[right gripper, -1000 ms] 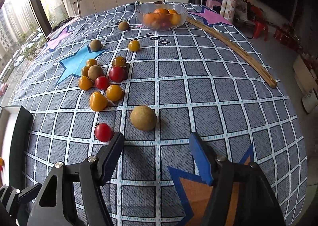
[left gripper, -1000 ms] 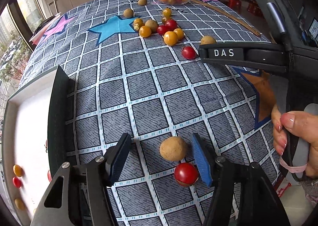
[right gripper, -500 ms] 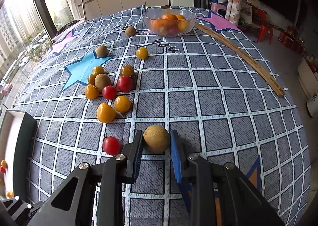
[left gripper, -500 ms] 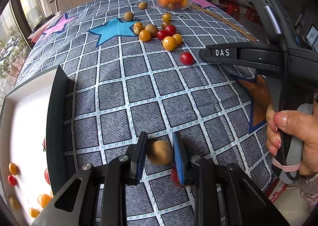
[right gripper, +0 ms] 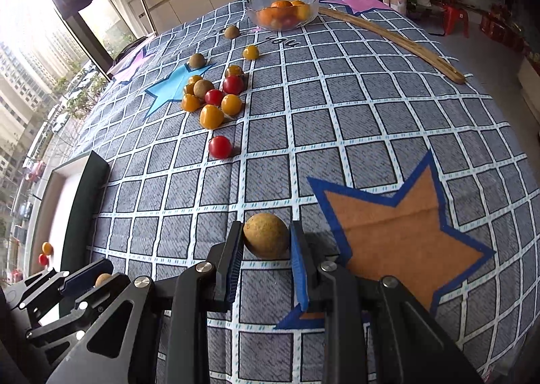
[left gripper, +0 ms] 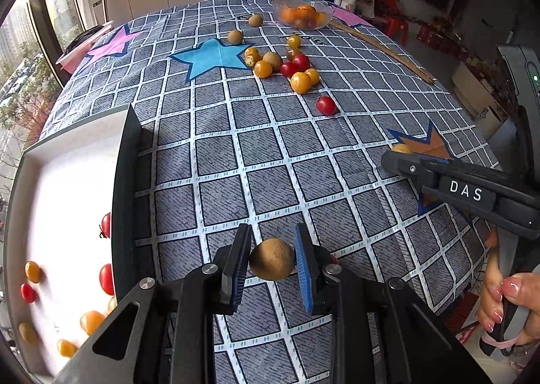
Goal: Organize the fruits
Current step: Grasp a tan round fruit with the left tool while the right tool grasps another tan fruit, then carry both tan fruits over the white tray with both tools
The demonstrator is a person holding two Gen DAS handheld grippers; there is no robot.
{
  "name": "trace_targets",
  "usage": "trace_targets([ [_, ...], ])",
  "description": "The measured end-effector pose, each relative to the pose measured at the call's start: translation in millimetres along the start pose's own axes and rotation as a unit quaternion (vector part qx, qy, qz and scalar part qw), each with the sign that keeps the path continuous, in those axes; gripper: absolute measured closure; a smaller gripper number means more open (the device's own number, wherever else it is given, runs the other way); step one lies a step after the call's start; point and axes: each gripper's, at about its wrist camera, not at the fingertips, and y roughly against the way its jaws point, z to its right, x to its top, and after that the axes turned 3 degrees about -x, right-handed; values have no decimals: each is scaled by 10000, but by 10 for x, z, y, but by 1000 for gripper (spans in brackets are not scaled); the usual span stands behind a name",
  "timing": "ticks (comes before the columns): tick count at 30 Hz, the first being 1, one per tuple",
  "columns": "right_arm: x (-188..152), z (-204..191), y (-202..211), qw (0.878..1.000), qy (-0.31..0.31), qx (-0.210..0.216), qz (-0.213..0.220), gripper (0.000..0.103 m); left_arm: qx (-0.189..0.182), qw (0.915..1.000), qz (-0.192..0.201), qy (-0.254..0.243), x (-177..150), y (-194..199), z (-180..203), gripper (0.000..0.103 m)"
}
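Observation:
My left gripper [left gripper: 272,257] is shut on a brown round fruit [left gripper: 272,263] and holds it above the cloth, right of the white tray [left gripper: 67,168]. My right gripper [right gripper: 266,244] is shut on a second brown round fruit [right gripper: 266,239], lifted beside the orange star. The right gripper also shows in the left wrist view [left gripper: 405,161], with its fruit just visible at the tip. A cluster of red and yellow cherry tomatoes [right gripper: 216,103] lies near the blue star. A single red tomato [right gripper: 220,147] lies apart from it.
The tray holds several small tomatoes [left gripper: 33,272]. A glass bowl of oranges [right gripper: 281,12] stands at the far edge. A wooden stick [right gripper: 398,43] lies at the far right. Two brown fruits [right gripper: 196,60] lie beyond the cluster.
Both grippers closed on their brown fruits and lifted them off the cloth. The right gripper has moved back toward the orange star.

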Motion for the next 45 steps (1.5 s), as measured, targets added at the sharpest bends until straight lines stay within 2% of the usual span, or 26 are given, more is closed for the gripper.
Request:
trace_targets([
  [8,-171,-177,135,9999,121,110,-51,74,82,9999,147,-23,-75,184,-64,75],
  [20,-196,-619,293,9987,488,129,-15,74,63,9988,430,238,-177,441,-375,75],
  [30,-195,-1127,295,9959,868,249,-57,74,117,9960,633,612,-272,626,-840,75],
  [45,-88,-1867,220,9889,1393,504,-129,74,528,9887,820,1135,-345,842,-1666,75],
])
